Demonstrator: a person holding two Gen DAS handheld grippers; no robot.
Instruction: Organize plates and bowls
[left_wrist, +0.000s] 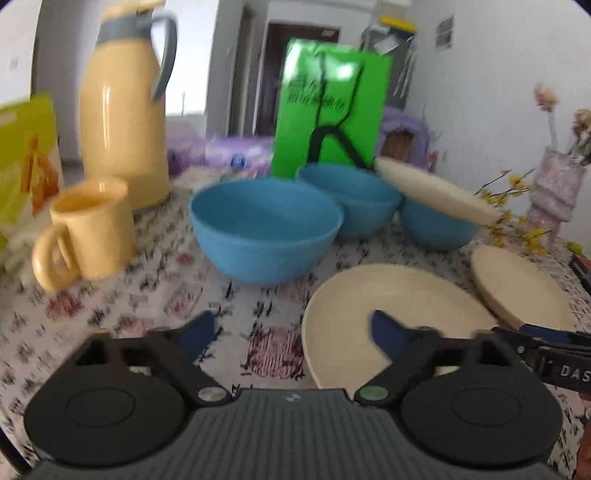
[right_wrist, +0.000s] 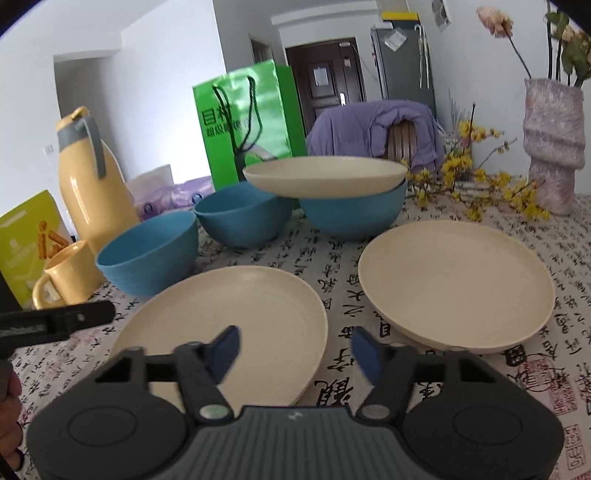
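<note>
Three blue bowls stand in a row: a near-left bowl, a middle bowl and a far bowl. A cream plate rests on the far bowl. Two cream plates lie on the tablecloth: a left plate and a right plate. My left gripper is open and empty, above the cloth at the left plate's edge. My right gripper is open and empty, over the left plate's right rim.
A yellow thermos jug and a yellow mug stand at the left beside a green-yellow box. A green bag stands behind the bowls. A vase with flowers stands at the right.
</note>
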